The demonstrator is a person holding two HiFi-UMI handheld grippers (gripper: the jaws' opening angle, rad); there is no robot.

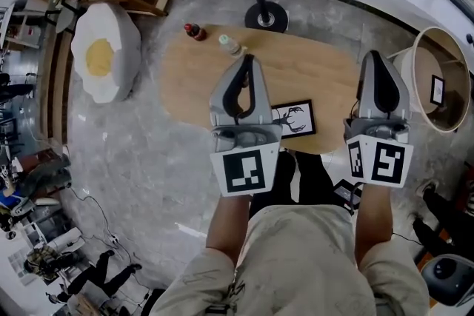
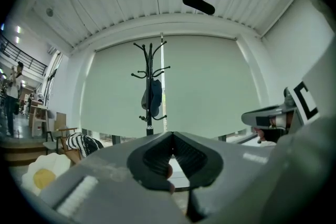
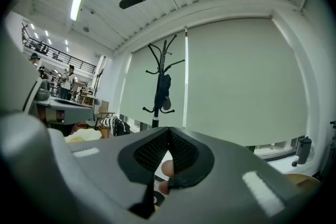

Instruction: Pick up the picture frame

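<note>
Steering from my end, I judge the task barely begun: nothing is held and the pickup is all still to do. Nearest me, the left gripper (image 1: 248, 61) has its grey jaws pressed together at the tips with nothing between them. Its own view shows ribbed black pads meeting in a point against the pale blind. The right gripper (image 1: 374, 57) is the same, with mesh-textured pads closed tip to tip and empty. Both point level, over the near edge of the table (image 1: 192, 81), an oval top of light, smooth wood.

The picture frame (image 1: 296, 119) lies flat on that top near the edge closest to me, between the two grippers in the head view and just beside the left one's body. It is a slim black rectangle with a white mat and a dark antlered print. It looks hard-edged and low to the surface, so I expect I will need to open the jaws and catch it by one rim.

Farther along the table stand a red-capped bottle (image 1: 195, 31) and a clear bottle (image 1: 230, 45). Beyond them is the coat stand (image 1: 266, 15) with its round black base on the mottled grey floor.
</note>
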